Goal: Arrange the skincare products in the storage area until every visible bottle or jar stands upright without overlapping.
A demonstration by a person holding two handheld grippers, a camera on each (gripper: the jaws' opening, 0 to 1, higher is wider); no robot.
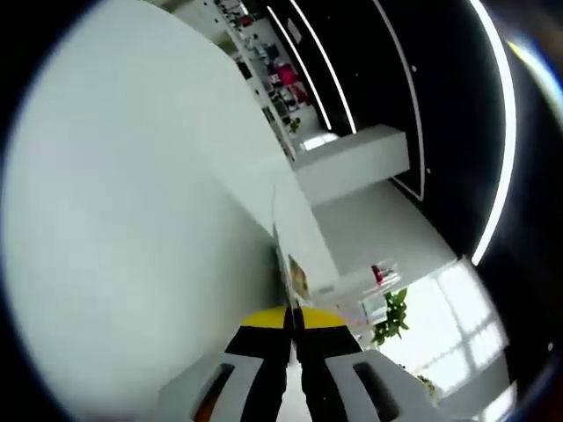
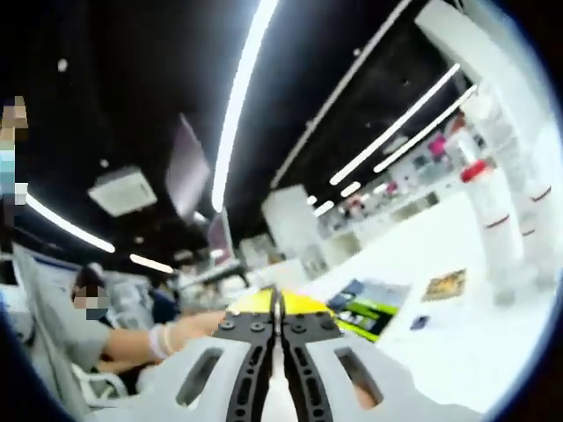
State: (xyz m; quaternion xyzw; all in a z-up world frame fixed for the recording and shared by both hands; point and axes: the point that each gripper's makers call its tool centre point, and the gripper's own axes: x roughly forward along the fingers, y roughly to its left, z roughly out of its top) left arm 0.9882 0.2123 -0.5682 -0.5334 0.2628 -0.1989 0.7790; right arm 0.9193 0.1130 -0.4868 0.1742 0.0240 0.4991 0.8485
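In the left gripper view my left gripper (image 1: 291,318) is shut, its black jaws pressed together with yellow tips and nothing between them; it points up at a white wall and a dark ceiling. My right gripper (image 2: 279,303) in the right gripper view is also shut and holds nothing. Tall white bottles (image 2: 493,233) with red caps and red bands stand upright on a white surface (image 2: 440,338) at the right edge of that view, well away from the jaws.
A green and black leaflet (image 2: 368,309) and a small card (image 2: 445,284) lie on the white surface. A seated person (image 2: 97,330) is at the lower left of the right gripper view. A green plant (image 1: 392,316) and white shelving (image 1: 264,70) appear in the left gripper view.
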